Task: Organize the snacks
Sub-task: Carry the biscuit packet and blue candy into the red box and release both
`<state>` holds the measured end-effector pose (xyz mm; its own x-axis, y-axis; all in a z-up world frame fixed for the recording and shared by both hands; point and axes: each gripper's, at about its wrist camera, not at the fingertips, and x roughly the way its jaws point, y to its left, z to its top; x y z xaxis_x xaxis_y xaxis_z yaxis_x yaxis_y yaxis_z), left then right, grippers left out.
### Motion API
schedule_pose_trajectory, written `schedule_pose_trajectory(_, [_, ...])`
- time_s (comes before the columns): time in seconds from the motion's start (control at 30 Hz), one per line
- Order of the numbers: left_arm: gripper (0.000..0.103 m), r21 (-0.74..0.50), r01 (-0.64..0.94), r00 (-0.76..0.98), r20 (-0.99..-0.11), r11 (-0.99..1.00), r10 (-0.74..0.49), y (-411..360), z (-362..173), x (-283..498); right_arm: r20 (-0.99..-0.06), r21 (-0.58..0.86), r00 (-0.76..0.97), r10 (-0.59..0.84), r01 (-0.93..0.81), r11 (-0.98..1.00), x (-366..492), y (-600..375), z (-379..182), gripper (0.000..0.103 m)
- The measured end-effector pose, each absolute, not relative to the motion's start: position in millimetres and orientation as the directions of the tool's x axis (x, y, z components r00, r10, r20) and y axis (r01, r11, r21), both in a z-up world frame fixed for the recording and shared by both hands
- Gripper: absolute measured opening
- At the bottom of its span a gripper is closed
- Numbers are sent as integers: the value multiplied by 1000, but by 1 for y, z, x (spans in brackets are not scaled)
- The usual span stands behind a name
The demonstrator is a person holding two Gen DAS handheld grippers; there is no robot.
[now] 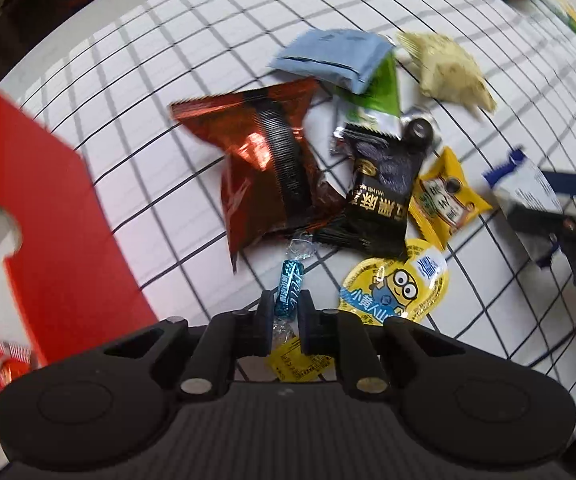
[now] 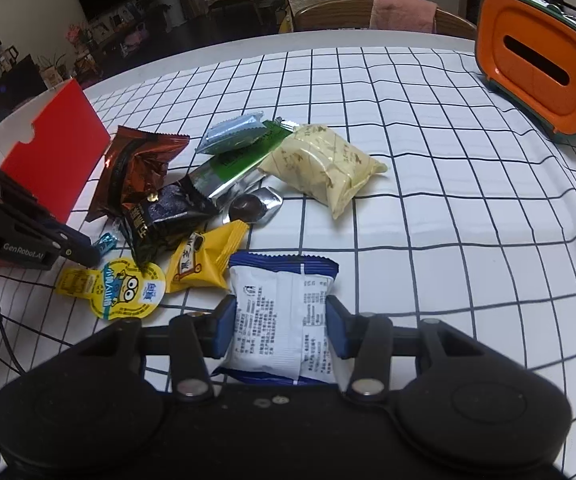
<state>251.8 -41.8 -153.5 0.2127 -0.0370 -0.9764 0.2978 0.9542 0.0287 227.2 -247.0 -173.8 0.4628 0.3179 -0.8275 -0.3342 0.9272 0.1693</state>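
- The left gripper [image 1: 284, 312] had its jaws closed on a small blue candy [image 1: 288, 294], held near the wrapper's lower twisted end; the candy's long axis ran forward along the fingers, toward the pile.
- The right gripper [image 2: 280, 326] had its jaws closed on the two sides of a white packet [image 2: 280, 316] with blue ends. The packet's long axis pointed forward, away from the camera, with its printed back face up.
- Judgement: the red box [image 2: 48, 152] was the likely container. It stood toward the left edge of the surface [image 2: 427, 200], just beside the left gripper and well apart from the right gripper, so the left hand was the nearer one.
- The remaining snacks lay in a loose pile between the box and the white packet, near the middle of the surface:
  - a brown foil bag [image 1: 264, 160], overlapping a black packet [image 1: 379, 196];
  - a yellow packet [image 1: 447, 196] and a round yellow lid [image 1: 395, 288];
  - a pale blue packet [image 1: 335, 54] resting on a green packet [image 1: 379, 92];
  - a cream bag [image 1: 447, 68] at the far side.
- An orange container [image 2: 535, 64] stood at the far right corner, apart from the pile.
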Motion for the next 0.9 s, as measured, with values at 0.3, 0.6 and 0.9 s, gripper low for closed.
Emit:
schedule_pose_trajectory(0.3, [10, -42, 169, 270, -959, 985, -87, -25, -135, 232, -815, 183, 477, 329, -326, 927, 210, -247, -158, 45])
schedule_pose_trajectory(0.6, [10, -87, 115, 317, -941, 989, -120, -11, -113, 204, -791, 177, 502, 349, -358, 917, 191, -226, -127, 45])
schedule_pose_trajectory(0.9, [10, -109, 93, 408, -902, 990, -138, 16, -74, 177, -754, 145, 538, 377, -423, 894, 179, -191, -88, 45])
